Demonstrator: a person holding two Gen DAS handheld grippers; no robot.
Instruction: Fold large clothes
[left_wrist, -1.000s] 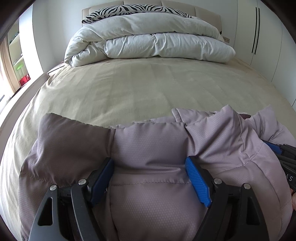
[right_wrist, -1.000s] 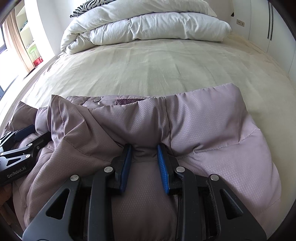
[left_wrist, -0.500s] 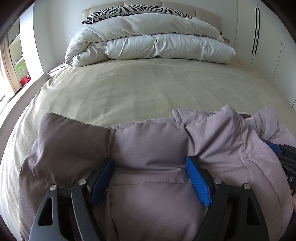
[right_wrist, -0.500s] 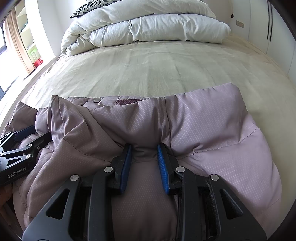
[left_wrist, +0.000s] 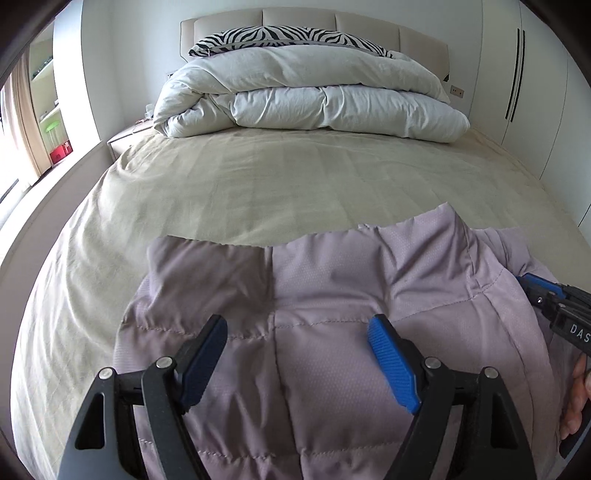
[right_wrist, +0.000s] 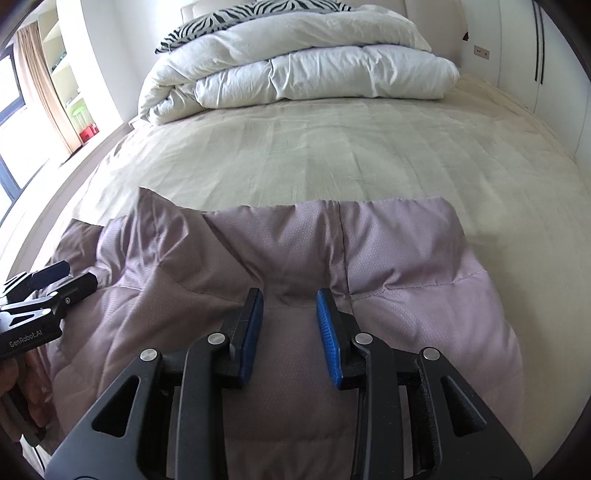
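Lifting a quilted mauve jacket (left_wrist: 332, 369) by its near part at the foot edge of the bed (left_wrist: 258, 184), 2 tools work: left tool (left_wrist: 297, 363) spread wide across padding, right tool (right_wrist: 290, 336) opening around a pinched ridge. Next, probably a firmer regrasp before folding.

You had one mauve quilted jacket (left_wrist: 332, 295) in front of you, lying on one bed (left_wrist: 258, 184) with a single beige sheet. You held two grippers, the left gripper (left_wrist: 299, 328) and the right gripper (right_wrist: 290, 306), each with two fingers, so four blue pads (left_wrist: 391, 362) in all. At the head of the bed there was one white duvet (left_wrist: 314, 99), folded, with one zebra-striped pillow (left_wrist: 280, 37) behind it and one padded headboard (left_wrist: 295, 18). By the window you could count one curtain (right_wrist: 40, 74), one green stool (left_wrist: 51, 127) and one red box (left_wrist: 61, 151).
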